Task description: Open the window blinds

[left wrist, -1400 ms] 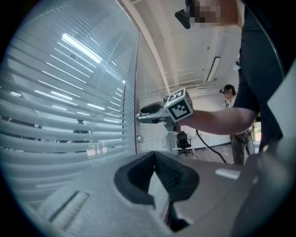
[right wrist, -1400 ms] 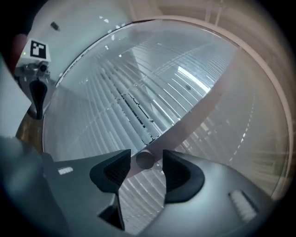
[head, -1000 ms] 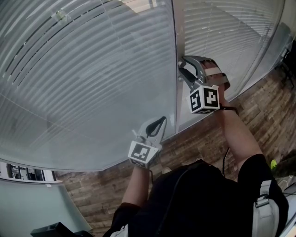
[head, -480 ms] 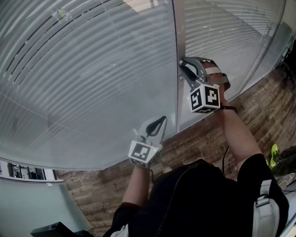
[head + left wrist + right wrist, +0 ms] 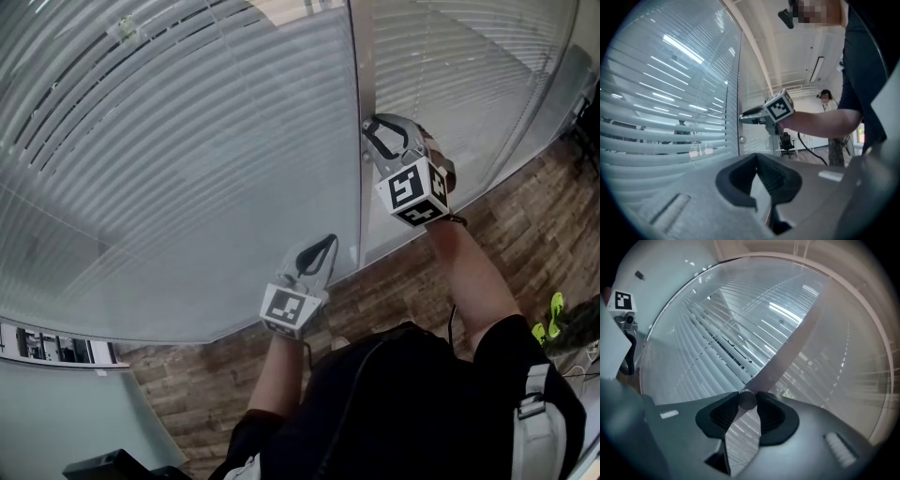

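Window blinds (image 5: 187, 141): white horizontal slats, tilted nearly shut before me, few dark gaps upper left. Small round knob (image 5: 747, 400) on frame post (image 5: 797, 343)

The brown wood-plank floor (image 5: 534, 211) carries the glass wall with white slatted blinds (image 5: 187, 187) and a black office chair (image 5: 786, 141).

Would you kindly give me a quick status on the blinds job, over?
Right hand-held gripper just closed, clamped on the blind knob. Left hand-held gripper shut, empty, idle. Blinds down, slats mostly closed. Nothing in the way.
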Demonstrator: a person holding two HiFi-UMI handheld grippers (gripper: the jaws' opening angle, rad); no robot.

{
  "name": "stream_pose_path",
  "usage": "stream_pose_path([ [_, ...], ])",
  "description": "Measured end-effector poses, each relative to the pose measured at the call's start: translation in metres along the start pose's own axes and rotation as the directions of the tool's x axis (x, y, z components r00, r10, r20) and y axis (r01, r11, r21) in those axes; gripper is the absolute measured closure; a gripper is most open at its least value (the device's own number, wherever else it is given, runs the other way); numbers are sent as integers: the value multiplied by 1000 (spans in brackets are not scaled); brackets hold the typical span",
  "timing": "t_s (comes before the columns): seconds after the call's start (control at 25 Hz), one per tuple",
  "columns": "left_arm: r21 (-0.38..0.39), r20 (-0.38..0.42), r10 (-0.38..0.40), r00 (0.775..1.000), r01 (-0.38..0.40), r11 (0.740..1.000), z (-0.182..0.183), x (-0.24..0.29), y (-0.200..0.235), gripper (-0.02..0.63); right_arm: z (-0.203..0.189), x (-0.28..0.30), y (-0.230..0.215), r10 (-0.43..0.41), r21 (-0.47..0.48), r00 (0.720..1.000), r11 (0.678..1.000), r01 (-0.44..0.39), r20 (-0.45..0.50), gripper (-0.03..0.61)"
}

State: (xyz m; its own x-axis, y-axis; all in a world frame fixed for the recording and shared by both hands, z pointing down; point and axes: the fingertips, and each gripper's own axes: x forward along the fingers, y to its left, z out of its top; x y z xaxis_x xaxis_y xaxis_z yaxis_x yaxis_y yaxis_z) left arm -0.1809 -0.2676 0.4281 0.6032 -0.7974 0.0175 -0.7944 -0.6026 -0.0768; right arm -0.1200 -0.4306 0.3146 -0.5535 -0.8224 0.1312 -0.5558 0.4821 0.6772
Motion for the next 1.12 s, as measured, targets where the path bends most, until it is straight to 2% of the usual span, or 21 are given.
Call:
stream_pose_path([
  [0.2,-22,-18,-7,1000,6,1000,-2,-1,-4,610,-1,2,-4,7,177,1000,984,-12,29,451],
  [0.36,-9,-18,-1,1000,1,1000,-6,-3,-3,610,-6,4,-4,8,383,997,923,-35,72,451],
  [0.52,-15,-13,6,1000,-6,1000,-4,-5,-2,610,-15,5,-6,3,499,996,865,-49,92,451],
  [0.68,-16,-17,4,1000,-5,1000,-7,-7,-3,611,-15,5,-9,-7,637,991,767,-80,133,451],
  [0.84,-24,-15,2,1000,-2,1000,-3,-7,-5,609,-14,4,-11,-22,710,988,698,-94,153,451],
  [0.96,-24,-12,-1,1000,0,1000,-1,-7,-6,611,-14,3,-12,-36,770,986,629,-105,164,451],
  [1.12,-26,-12,1,1000,-2,1000,-2,-7,-6,611,-14,3,-14,-58,857,984,501,-119,170,451],
])
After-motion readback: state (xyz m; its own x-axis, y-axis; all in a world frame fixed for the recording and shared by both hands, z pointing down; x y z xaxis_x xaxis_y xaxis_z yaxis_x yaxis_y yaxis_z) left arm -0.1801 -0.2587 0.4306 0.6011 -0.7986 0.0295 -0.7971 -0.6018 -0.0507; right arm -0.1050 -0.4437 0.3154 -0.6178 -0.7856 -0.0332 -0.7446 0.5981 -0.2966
